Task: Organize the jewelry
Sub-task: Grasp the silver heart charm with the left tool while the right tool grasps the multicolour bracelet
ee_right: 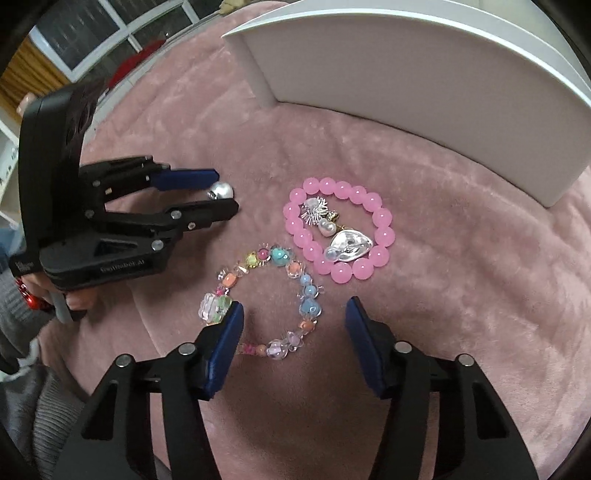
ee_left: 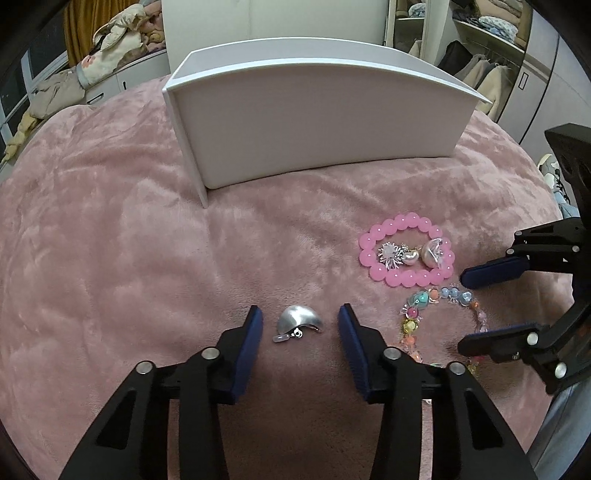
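A silver dome earring (ee_left: 300,322) lies on the pink blanket between the open fingers of my left gripper (ee_left: 300,328), untouched. It also shows in the right wrist view (ee_right: 221,191). A pink bead bracelet (ee_right: 382,218) rings several silver earrings (ee_right: 349,247). A multicoloured bead bracelet (ee_right: 275,258) lies in front of it. My right gripper (ee_right: 294,325) is open over the near side of the multicoloured bracelet, its left pad next to a clear flower bead. A white box (ee_left: 317,125) stands behind.
The pink blanket (ee_left: 110,240) covers the whole surface and slopes off at the edges. Wardrobe shelves with clothes (ee_left: 487,55) stand behind the box. A window (ee_right: 110,33) is at the far left.
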`<state>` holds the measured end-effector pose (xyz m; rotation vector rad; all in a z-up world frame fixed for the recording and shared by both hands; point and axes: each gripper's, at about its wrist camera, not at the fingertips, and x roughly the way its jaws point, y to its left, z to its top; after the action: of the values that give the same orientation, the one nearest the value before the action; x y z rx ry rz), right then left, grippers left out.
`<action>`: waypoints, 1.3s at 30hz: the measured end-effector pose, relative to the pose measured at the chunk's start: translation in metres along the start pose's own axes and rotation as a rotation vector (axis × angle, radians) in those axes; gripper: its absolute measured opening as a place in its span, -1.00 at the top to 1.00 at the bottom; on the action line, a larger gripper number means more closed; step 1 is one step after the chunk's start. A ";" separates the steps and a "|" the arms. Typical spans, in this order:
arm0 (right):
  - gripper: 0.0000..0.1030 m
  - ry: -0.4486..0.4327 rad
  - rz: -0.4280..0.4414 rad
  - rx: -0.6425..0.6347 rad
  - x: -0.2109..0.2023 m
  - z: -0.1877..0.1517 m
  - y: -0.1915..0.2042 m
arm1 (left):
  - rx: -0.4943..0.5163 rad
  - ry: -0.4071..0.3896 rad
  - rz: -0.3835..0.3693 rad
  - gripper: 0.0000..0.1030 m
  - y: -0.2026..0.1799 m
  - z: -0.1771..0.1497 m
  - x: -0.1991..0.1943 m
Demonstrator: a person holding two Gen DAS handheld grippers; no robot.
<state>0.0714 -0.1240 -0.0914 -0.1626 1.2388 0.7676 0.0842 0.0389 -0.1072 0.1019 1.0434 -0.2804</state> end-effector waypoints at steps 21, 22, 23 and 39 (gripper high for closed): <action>0.78 -0.087 -0.043 -0.077 -0.010 0.001 0.013 | 0.010 -0.010 -0.046 0.42 -0.014 -0.003 -0.007; 0.78 -0.103 -0.038 -0.072 -0.014 0.002 0.012 | 0.012 -0.011 -0.047 0.42 -0.016 -0.003 -0.008; 0.78 -0.113 -0.034 -0.070 -0.017 0.002 0.012 | 0.015 -0.012 -0.050 0.42 -0.017 -0.003 -0.009; 0.78 -0.268 0.028 -0.018 -0.065 -0.001 0.003 | 0.004 -0.079 -0.085 0.42 -0.029 0.008 -0.034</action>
<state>0.0615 -0.1507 -0.0331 -0.0545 0.9821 0.7972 0.0669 0.0156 -0.0718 0.0491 0.9704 -0.3611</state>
